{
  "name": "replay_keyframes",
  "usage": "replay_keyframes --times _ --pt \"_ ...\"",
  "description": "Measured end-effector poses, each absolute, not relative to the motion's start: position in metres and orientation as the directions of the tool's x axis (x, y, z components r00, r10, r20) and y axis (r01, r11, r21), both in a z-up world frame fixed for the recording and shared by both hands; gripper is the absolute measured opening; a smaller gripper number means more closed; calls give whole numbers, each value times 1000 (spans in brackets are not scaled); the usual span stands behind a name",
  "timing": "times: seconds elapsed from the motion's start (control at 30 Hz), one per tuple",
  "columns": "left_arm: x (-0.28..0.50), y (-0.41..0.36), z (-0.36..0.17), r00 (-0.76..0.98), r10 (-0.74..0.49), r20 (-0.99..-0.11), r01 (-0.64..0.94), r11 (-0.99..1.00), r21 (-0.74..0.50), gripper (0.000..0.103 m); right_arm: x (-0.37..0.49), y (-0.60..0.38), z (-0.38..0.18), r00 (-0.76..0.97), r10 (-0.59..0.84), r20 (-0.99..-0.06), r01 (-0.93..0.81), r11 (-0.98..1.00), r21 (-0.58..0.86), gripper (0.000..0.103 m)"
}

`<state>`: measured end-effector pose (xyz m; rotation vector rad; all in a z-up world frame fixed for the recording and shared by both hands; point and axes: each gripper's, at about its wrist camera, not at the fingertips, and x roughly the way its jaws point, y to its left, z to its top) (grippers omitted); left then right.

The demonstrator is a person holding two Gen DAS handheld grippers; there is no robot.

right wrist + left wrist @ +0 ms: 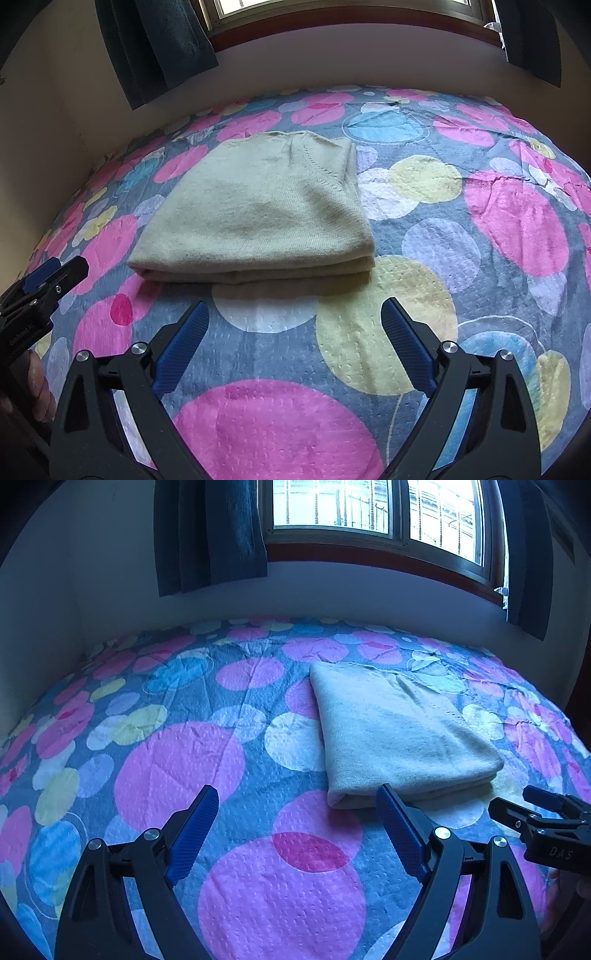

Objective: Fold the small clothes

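Note:
A pale beige knit garment [399,734] [258,206] lies folded into a thick rectangle on the bed, its doubled edge toward me. My left gripper [296,788] [70,264] hovers open just short of the garment's near left corner; its right finger [399,827] overlaps that corner in the left wrist view, and nothing is between the pads. My right gripper [294,302] [511,799] is open wide in front of the garment's near edge, a little back from it, with only bedspread between its fingers.
A bedspread [184,760] [480,221] with pink, blue, yellow and white circles covers the whole bed. Walls border it at the back and left. A window [369,513] with dark curtains [207,535] is above. A hand [37,376] holds the left gripper.

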<state>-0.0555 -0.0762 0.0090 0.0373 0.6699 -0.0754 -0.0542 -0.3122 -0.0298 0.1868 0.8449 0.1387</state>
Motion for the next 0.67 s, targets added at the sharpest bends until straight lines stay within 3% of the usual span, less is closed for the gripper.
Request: replay_keyframes --times 0.23,0.47,0.67 --pt "-57 -79 7 775 -65 -628 94 995 14 88 -54 -310 -31 652 197 -732 -51 975 216 94" --pt "-65 -83 13 809 -133 -573 164 986 3 88 -53 -307 -35 645 208 -736 -66 974 217 94" --pt "-40 -52 -13 717 -55 -695 80 997 3 88 -51 -314 -33 640 223 -735 -62 969 240 94"
